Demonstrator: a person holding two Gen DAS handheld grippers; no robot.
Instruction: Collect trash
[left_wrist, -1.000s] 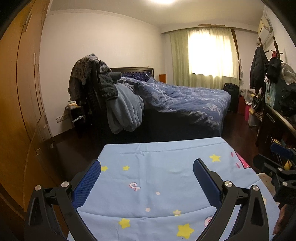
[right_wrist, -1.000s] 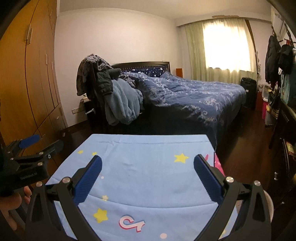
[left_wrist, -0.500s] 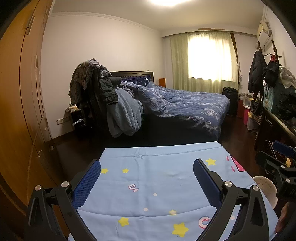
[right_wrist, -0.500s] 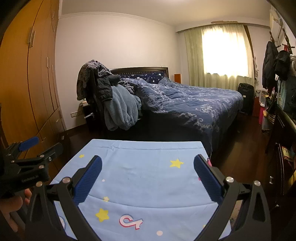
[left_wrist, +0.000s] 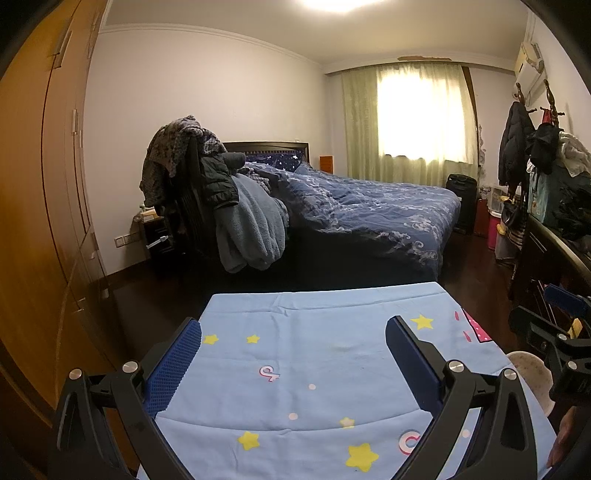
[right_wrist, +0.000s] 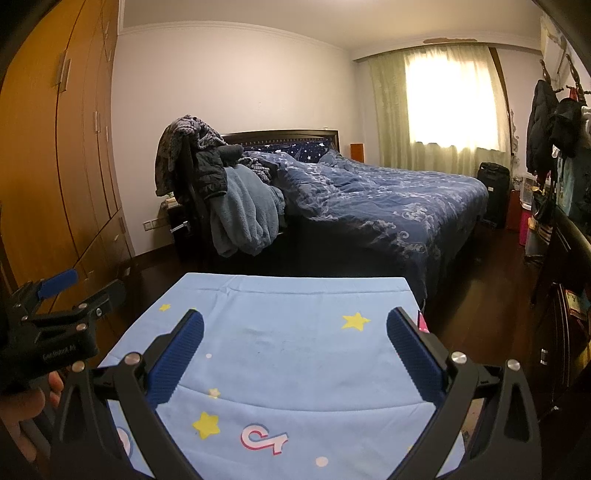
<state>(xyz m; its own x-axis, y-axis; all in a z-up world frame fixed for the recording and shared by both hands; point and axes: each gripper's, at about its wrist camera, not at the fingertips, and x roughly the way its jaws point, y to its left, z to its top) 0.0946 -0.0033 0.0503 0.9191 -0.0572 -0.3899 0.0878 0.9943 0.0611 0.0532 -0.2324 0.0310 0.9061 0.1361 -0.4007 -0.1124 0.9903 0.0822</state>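
Note:
My left gripper (left_wrist: 293, 325) is open and hovers over a light blue cloth (left_wrist: 314, 332) printed with yellow stars, with nothing between its blue pads. My right gripper (right_wrist: 295, 315) is also open over the same cloth (right_wrist: 295, 302) and holds nothing. In the left wrist view the right gripper (left_wrist: 554, 332) shows at the right edge. In the right wrist view the left gripper (right_wrist: 62, 306) shows at the left, held by a hand (right_wrist: 26, 413). Only the print shows on the visible part of the cloth.
A pale round object (left_wrist: 528, 373) sits just off the cloth's right side. Beyond the cloth are dark floor, a bed (left_wrist: 369, 206) with a blue quilt, and a chair heaped with clothes (left_wrist: 207, 177). A wooden wardrobe (left_wrist: 44, 184) lines the left and a dark dresser (left_wrist: 554, 251) the right.
Both views have shifted a little, and the cloth's far edge sits slightly lower in the frames. Both grippers stay open and hold nothing.

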